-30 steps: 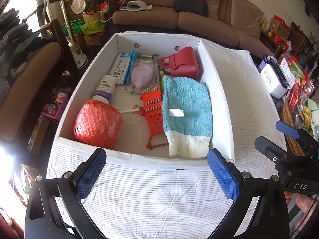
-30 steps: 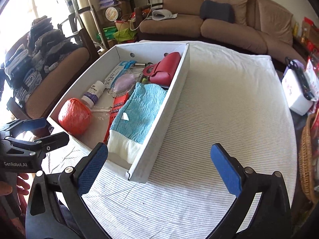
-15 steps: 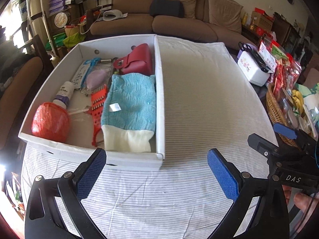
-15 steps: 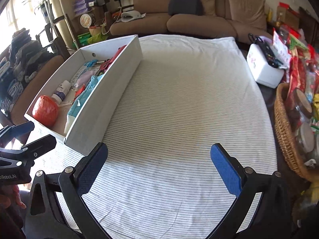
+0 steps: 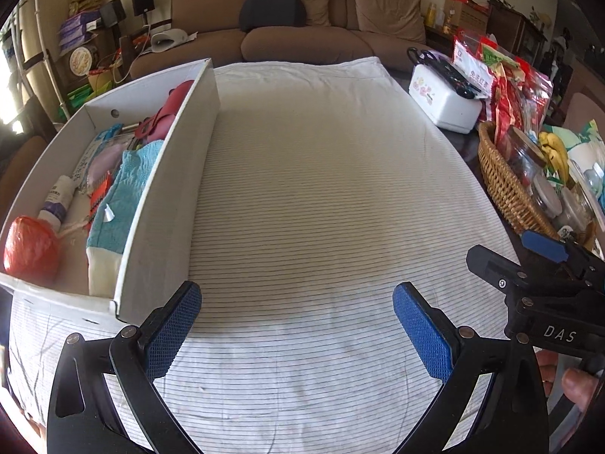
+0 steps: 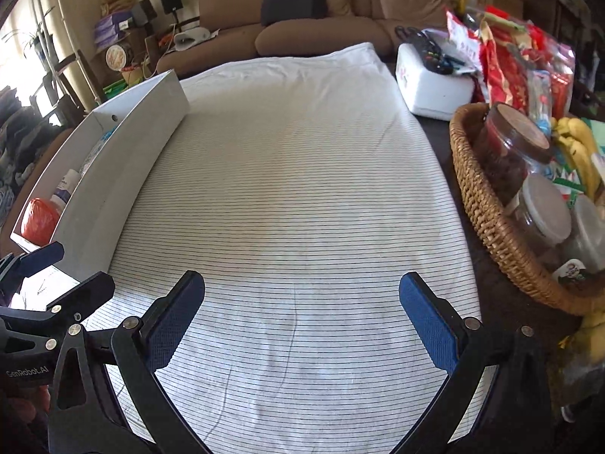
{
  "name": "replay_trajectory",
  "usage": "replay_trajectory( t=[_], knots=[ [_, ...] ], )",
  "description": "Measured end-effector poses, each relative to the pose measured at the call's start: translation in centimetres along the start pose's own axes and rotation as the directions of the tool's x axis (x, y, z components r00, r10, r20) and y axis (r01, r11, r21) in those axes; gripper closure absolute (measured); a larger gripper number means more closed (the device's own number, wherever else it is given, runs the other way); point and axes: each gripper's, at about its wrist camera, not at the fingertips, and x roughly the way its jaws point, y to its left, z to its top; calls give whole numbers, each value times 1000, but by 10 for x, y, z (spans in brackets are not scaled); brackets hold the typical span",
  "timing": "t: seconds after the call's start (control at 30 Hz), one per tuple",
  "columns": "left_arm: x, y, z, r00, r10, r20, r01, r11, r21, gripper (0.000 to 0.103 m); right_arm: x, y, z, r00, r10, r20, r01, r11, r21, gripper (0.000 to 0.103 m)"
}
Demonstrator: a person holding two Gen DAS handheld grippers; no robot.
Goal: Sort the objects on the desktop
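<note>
A white box [image 5: 166, 196] stands on the left of the striped tablecloth [image 5: 321, 208]. Inside it lie an orange-red ball [image 5: 30, 246], a white bottle [image 5: 56, 198], a turquoise mitt [image 5: 121, 200], an orange grater [image 5: 99, 196] and a red pouch [image 5: 170, 113]. My left gripper [image 5: 297, 325] hangs open over the bare cloth, to the right of the box's near corner, with nothing between its blue pads. My right gripper [image 6: 302, 321] is open too, over the cloth, and holds nothing. In the right wrist view the box [image 6: 113, 185] shows side-on, with the ball [image 6: 38, 217] at its near end.
A wicker basket [image 6: 487, 208] with jars and bananas sits at the table's right edge. Behind it are a white case [image 6: 431, 83] and red snack bags [image 5: 506, 83]. A brown sofa [image 5: 302, 26] stands beyond the table. A hand [image 5: 567, 378] grips the right tool.
Both grippers have swung to the right, away from the box; the box has slid from the middle of each view to the left edge. Both stayed open.
</note>
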Motion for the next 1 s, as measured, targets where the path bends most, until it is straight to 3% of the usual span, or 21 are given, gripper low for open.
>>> replay_trajectory(
  t=[0.57,1.0],
  knots=[
    [91,-8,-2,997,39,-63,-41,999,-27,0,80,-29,-7,998,-50,-43,48,998,-32,0],
    [108,-13,-6,997,47,-55,-47,999,-10,0,99,-25,-9,998,-53,-20,53,998,-21,0]
  ],
)
